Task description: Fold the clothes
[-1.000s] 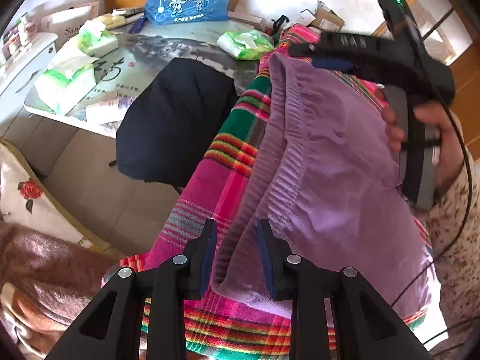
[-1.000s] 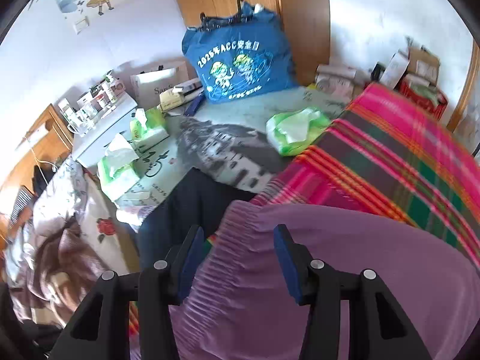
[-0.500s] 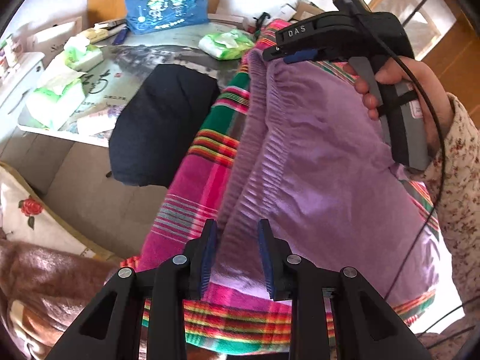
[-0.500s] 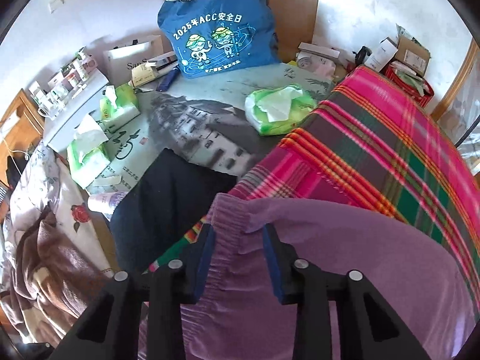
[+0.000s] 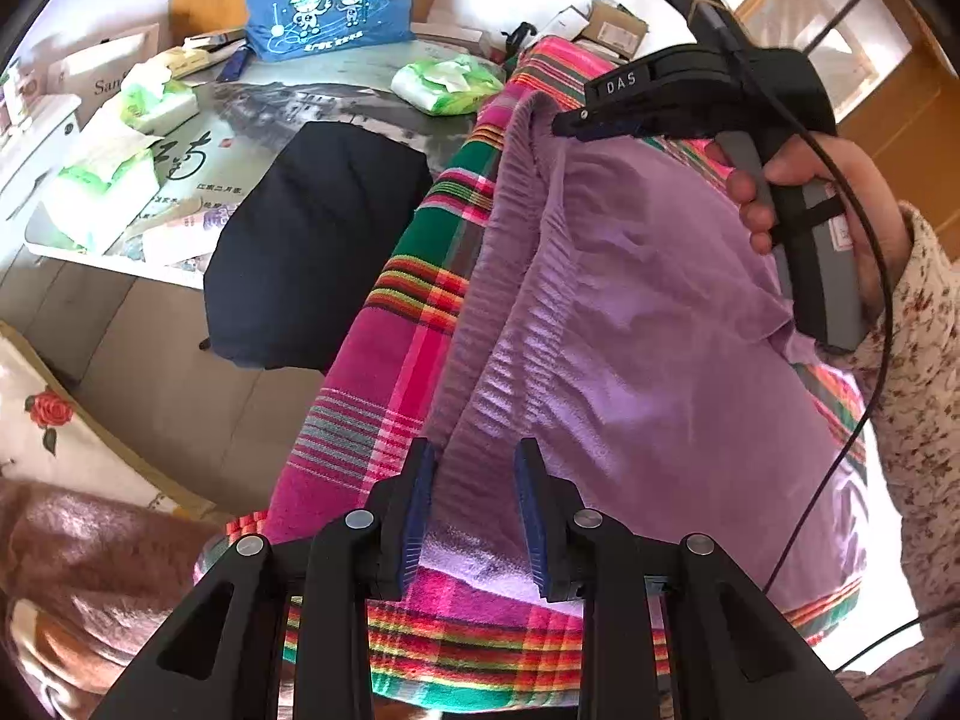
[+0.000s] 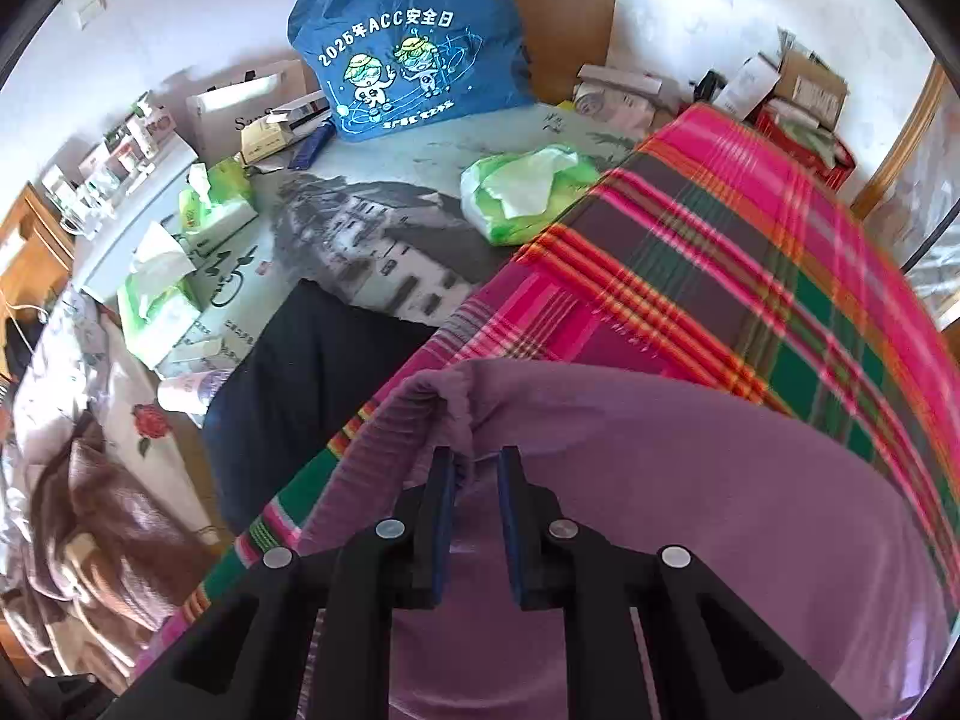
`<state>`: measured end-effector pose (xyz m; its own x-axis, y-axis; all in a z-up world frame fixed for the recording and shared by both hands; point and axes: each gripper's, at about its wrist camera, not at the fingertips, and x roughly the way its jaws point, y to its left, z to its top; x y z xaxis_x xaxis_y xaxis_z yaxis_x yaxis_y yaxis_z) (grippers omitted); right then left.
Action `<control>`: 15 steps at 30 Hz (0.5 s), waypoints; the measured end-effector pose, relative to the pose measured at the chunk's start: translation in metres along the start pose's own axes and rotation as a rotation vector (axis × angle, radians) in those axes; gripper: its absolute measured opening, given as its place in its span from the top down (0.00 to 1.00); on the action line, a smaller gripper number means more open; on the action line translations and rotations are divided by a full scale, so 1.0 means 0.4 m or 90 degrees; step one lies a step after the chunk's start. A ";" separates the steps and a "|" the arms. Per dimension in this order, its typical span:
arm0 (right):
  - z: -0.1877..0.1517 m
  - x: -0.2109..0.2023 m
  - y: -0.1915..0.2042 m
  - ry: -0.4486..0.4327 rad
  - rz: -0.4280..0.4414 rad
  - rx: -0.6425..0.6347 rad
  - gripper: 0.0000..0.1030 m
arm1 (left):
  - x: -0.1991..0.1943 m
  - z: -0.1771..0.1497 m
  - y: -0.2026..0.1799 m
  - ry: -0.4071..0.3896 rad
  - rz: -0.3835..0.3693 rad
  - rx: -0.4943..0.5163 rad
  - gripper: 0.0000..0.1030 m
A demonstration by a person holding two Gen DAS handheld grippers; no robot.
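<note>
A purple garment point(image 5: 630, 330) with a ribbed elastic waistband lies on a pink, green and orange plaid blanket point(image 5: 384, 372). My left gripper point(image 5: 474, 498) holds the near end of that waistband, and the bunched fabric fills the gap between its blue pads. At the waistband's far corner my right gripper point(image 5: 564, 120), held by a hand point(image 5: 840, 198), pinches the cloth. In the right wrist view the right gripper point(image 6: 477, 480) is closing its jaws on a raised fold of the purple garment point(image 6: 690, 510), which puckers up in front of the pads.
A dark navy garment point(image 5: 312, 240) lies left of the blanket, hanging over the table edge. Behind it the printed tabletop point(image 6: 384, 228) carries green tissue packs point(image 6: 522, 192), a blue drawstring bag point(image 6: 408, 42) and boxes. A floral and brown quilt point(image 6: 90, 480) lies at the lower left.
The right gripper's jaws have narrowed from wide apart to a pinch on the waistband corner, which now stands up in a fold. The left gripper keeps its hold in the same place.
</note>
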<state>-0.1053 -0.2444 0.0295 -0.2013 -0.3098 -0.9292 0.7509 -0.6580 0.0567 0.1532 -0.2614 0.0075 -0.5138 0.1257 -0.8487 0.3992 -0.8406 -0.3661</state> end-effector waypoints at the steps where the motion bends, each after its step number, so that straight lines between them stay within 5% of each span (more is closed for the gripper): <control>1: 0.001 0.002 -0.001 -0.001 0.012 0.005 0.85 | 0.000 0.001 0.000 -0.001 -0.002 0.000 0.72; 9: 0.009 0.018 0.005 0.005 0.022 0.011 0.85 | 0.015 0.022 -0.025 -0.005 -0.003 0.032 0.72; 15: 0.006 -0.020 0.020 -0.032 0.039 -0.018 0.94 | 0.017 0.070 -0.043 -0.033 -0.039 0.037 0.72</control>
<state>-0.0994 -0.2489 0.0384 -0.1855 -0.3828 -0.9050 0.7804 -0.6171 0.1011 0.1216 -0.2610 0.0186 -0.5755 0.1519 -0.8036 0.3220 -0.8612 -0.3933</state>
